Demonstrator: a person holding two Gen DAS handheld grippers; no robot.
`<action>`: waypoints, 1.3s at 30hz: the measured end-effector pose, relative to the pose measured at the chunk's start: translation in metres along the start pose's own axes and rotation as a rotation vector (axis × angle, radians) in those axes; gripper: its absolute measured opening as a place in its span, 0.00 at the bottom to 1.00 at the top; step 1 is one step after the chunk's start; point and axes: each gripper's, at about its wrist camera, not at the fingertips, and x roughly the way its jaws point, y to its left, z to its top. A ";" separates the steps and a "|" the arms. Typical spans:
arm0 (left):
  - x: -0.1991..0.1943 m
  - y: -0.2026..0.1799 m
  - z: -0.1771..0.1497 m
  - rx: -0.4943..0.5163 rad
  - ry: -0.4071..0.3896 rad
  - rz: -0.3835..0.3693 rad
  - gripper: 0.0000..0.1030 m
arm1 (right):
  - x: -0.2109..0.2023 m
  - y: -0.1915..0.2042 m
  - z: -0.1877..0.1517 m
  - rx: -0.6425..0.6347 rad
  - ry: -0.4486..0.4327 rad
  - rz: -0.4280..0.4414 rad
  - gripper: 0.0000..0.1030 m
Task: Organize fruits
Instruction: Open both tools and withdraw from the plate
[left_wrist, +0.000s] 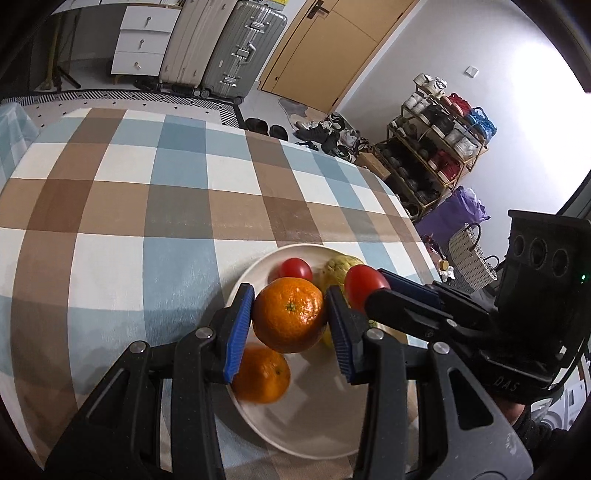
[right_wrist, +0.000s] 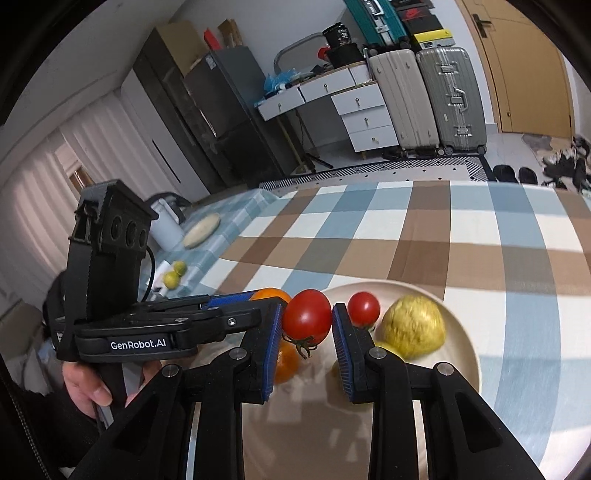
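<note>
Left hand-held gripper (left_wrist: 290, 314): pads clamped on an orange (left_wrist: 289, 314), held over the white plate (left_wrist: 314, 424). Right hand-held gripper (right_wrist: 307, 325): narrow, pinching a red tomato (right_wrist: 307, 322) above the same plate. Plate on the checked bench (left_wrist: 147, 206) carries a second orange (left_wrist: 261, 376), another tomato (left_wrist: 295, 268) and a yellow fruit (right_wrist: 413, 326).

The left gripper (left_wrist: 290, 321) points forward and downward, its two blue-padded fingers (left_wrist: 236, 332) pressed against either side of an orange (left_wrist: 290, 314), which hangs clear between them. The right gripper (right_wrist: 306, 332) is angled down too, its blue pads clamped on a red tomato (right_wrist: 307, 318). The two grippers sit close together, side by side, the right one just to the right of the left, tips almost level. A bare hand (right_wrist: 86, 384) wraps around the left gripper's handle from below, fingers curled.
</note>
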 end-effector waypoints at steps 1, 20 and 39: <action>0.003 0.002 0.001 -0.002 0.001 0.001 0.36 | 0.002 -0.001 0.001 -0.003 0.004 -0.004 0.27; 0.027 0.004 -0.001 0.008 0.023 0.003 0.36 | 0.031 -0.012 -0.005 -0.003 0.086 -0.072 0.30; -0.050 -0.042 -0.019 0.068 -0.072 0.075 0.55 | -0.061 0.027 -0.019 -0.004 -0.102 -0.028 0.71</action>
